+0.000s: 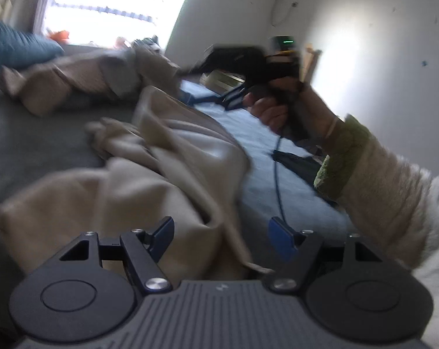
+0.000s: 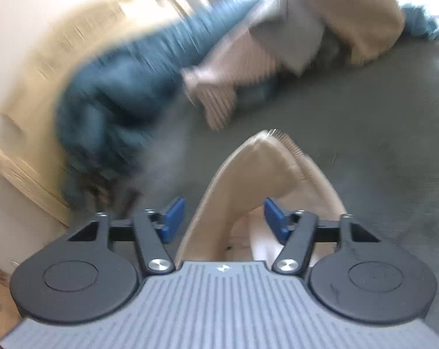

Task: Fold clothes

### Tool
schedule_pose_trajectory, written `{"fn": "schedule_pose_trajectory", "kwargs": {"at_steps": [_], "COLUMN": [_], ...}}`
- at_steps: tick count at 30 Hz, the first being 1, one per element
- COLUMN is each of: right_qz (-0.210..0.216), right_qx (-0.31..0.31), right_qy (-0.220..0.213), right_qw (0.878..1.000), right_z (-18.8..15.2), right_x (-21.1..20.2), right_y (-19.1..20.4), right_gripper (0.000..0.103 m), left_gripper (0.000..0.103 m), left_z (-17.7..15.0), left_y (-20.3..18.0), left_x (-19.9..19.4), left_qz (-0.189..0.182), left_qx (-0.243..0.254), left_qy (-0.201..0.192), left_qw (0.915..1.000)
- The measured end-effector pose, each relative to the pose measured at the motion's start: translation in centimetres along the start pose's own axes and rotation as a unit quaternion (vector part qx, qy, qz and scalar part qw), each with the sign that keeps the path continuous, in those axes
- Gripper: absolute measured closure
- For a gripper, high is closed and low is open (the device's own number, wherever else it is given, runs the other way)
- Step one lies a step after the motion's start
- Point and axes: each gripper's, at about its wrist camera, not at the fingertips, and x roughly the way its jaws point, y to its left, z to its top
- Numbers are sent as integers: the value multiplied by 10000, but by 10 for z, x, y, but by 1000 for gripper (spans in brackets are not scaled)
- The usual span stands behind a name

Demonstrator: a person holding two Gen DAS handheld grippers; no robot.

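Both claws parted, gripping nothing; beige garment (image 1: 167,174) crumpled on the grey bed (image 1: 30,139), lying between and under the blue pads of the left claw (image 1: 222,235), untouched by them; long axis apparently running from the near edge toward the far pile of clothes (image 1: 82,78); right claw (image 2: 225,218) likewise straddling a peaked fold (image 2: 260,168) without pinching; neither clearly nearer, each already at the cloth; right hand (image 1: 274,110) seen across the bed; next grasp probably at an edge.
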Motion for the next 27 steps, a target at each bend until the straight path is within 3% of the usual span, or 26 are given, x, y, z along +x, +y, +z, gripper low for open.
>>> {"fn": "schedule_pose_trajectory", "kwargs": {"at_steps": [3,5,9,12,16,18,20,25,27], "right_qz": [231,482,1385,1320,973,1137,1452,2221,2676], "right_qx": [4,-49,125,122,-322,-172,157,1059,1365], "right_qy": [-359,-454,-182,395,668,715,827,843,758], "right_qw": [9991,9978,9901,9904,9925,9908,9858,9656,9508], "right_z": [-8,-21,-83,-132,-155,-151,-148,-144,-143], "right_x": [-50,-74,-75,-59,-17,-2,10,20,26], "right_y": [-15,-22,-31,-28,-14,-13,-14,-15,-11], "right_gripper": [36,36,35,34,35,44,82,87,90], "left_gripper": [30,29,29,30,30,30,30,33,48], "left_z": [0,1,-12,-17,-27,-32,-35,-34,-32], "left_y": [-8,-16,-33,-42,-48,-49,-48,-33,-21], "left_x": [4,10,20,24,34,42,47,42,35], "left_qz": [-155,-44,92,245,700,927,1112,1386,1511], "left_qx": [-13,121,317,366,835,981,953,344,-38], "left_qy": [7,120,417,559,347,213,5,-741,-1026], "left_qw": [9999,9998,9986,9975,9934,9906,9892,9870,9832]}}
